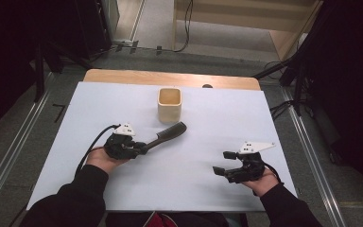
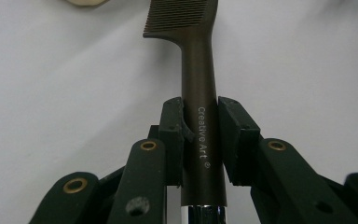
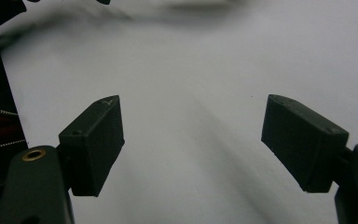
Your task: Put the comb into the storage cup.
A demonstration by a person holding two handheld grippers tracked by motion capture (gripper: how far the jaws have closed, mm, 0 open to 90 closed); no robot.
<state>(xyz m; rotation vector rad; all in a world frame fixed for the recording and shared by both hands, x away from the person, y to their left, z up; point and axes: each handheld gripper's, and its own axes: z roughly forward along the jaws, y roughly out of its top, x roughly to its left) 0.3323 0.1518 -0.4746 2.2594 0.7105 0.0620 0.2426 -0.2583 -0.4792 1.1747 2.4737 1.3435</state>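
I have the comb (image 2: 193, 56) pinched by its handle in my left gripper (image 1: 142, 148), both pads pressed flat against the dark shaft just below where the teeth begin, so I judge the pick-up step to be in hand with the hold already made. In the high view the comb lies low over the white table (image 1: 198, 189), its toothed end pointing up and to the right toward the square wooden cup (image 1: 169, 105), which stands upright a little beyond it, near but apart from the comb's tip. I cannot tell whether the comb has left the surface yet. My right gripper (image 1: 222, 163) rests off to the right, well apart from the comb, its jaws spread wide with nothing between them. The likely next move, as I read it, is to lift the comb, tip it toward upright and bring it over the cup's open mouth; that calls for a firm hold, since the long handle could swivel between the pads.
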